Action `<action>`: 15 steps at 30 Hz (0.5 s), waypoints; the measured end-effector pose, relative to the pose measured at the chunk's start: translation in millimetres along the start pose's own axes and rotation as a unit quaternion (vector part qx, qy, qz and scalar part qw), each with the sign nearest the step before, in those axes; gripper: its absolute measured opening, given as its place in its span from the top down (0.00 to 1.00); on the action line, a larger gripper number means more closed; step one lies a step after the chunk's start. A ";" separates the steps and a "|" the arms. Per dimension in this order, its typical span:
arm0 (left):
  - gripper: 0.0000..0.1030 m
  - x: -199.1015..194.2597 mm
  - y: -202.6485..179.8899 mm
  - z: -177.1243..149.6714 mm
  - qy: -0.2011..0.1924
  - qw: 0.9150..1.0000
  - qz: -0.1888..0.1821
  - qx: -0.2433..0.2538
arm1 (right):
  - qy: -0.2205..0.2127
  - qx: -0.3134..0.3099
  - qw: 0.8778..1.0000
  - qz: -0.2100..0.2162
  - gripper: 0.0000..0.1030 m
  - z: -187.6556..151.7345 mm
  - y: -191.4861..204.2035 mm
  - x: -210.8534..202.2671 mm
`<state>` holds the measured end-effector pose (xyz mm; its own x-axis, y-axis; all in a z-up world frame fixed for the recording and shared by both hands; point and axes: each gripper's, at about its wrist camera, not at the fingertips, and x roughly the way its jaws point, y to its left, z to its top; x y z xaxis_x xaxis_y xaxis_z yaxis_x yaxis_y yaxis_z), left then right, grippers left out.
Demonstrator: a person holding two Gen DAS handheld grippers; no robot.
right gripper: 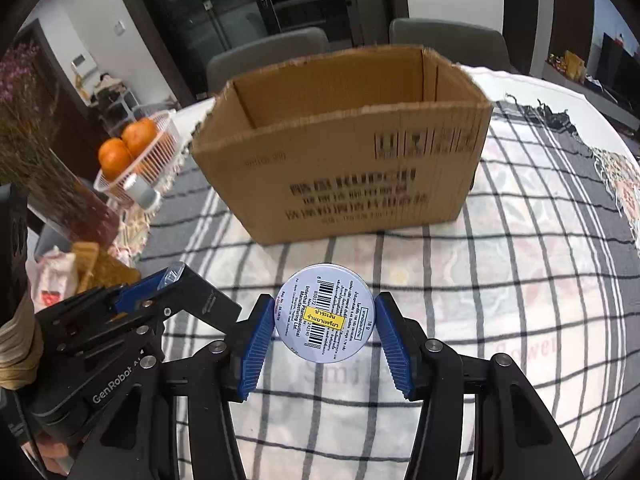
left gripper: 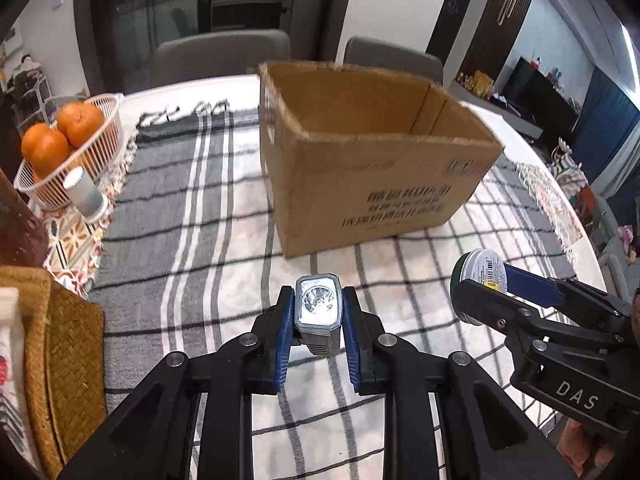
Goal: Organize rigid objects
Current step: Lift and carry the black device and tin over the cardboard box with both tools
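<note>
Left hand-held gripper [left gripper: 318,312], rectangular case [left gripper: 319,306] lengthwise forward

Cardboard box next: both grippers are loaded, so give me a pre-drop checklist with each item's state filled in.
1. Left gripper gripping the small rectangular case: ok, blue pads press on both its sides.
2. Right gripper gripping the round tin: ok, it sits clamped between the pads, barcode label facing the camera.
3. Cardboard box open at the top: ok, no flaps over the opening.
4. Room inside the box: cannot tell, its floor is hidden behind the front wall.
5. Path to the box: ok, only checked tablecloth lies between grippers and box.
6. Grippers apart from each other: ok, side by side, not touching.
</note>
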<state>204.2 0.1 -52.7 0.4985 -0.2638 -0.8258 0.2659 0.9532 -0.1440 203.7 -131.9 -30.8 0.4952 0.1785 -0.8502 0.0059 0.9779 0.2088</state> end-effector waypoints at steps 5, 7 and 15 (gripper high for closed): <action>0.77 -19.2 -6.6 12.5 -0.025 1.000 0.000 0.003 | -0.029 0.002 1.000 0.007 0.49 12.1 -1.5 -16.9; 0.77 -27.1 -9.7 18.5 -0.036 0.999 -0.002 0.005 | -0.038 0.003 0.999 0.013 0.49 16.5 -1.6 -23.2; 0.77 -50.6 -23.8 41.6 -0.072 0.997 -0.008 0.018 | -0.081 0.007 0.996 0.023 0.49 35.7 -3.7 -51.7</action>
<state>206.9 -15.3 15.1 0.6058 -0.3006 -0.7367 0.3035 0.9432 -0.1352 209.1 -148.7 29.6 0.6288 0.2017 -0.7510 -0.0086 0.9675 0.2527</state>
